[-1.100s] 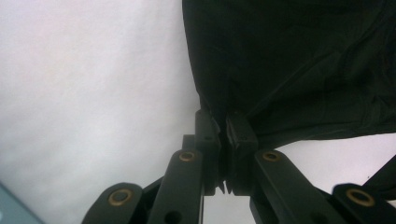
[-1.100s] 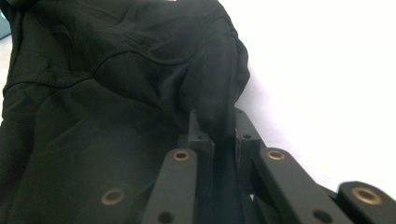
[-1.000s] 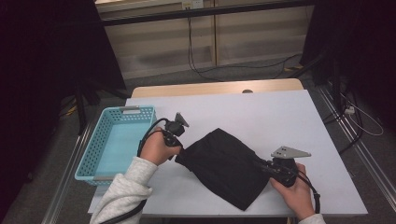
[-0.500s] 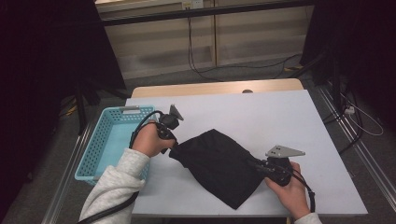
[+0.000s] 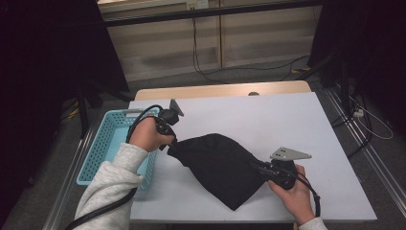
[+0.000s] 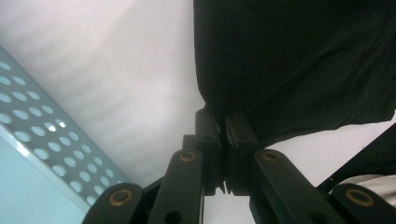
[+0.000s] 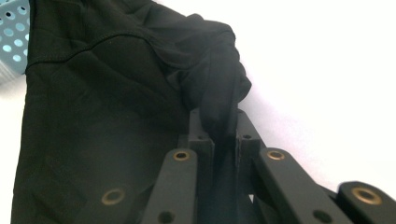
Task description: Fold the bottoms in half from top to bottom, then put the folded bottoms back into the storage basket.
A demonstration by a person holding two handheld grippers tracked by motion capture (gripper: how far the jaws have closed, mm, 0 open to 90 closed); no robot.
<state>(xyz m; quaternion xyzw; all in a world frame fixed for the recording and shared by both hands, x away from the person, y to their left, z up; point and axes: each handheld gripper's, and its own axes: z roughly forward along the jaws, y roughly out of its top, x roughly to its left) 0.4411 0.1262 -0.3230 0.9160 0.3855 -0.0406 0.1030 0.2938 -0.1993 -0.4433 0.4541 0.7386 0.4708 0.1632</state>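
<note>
A black cloth [image 5: 220,165] stretches across the white table [image 5: 268,120] between my two grippers. My left gripper [image 5: 171,142] is shut on the cloth's left corner, just right of the basket. In the left gripper view the jaws [image 6: 223,135] pinch the cloth's [image 6: 289,60] edge above the table. My right gripper [image 5: 258,167] is shut on the cloth's right side near the table's front. In the right gripper view a bunched fold of the cloth [image 7: 116,93] is clamped between the jaws [image 7: 219,126].
A light blue perforated basket [image 5: 107,143] stands at the table's left edge, beside my left hand. Cables lie on the floor behind the table. White table surface stretches to the right and behind the cloth.
My left gripper has risen and moved slightly left toward the basket, pulling the cloth's left corner up. The right gripper has stayed nearly in place.
</note>
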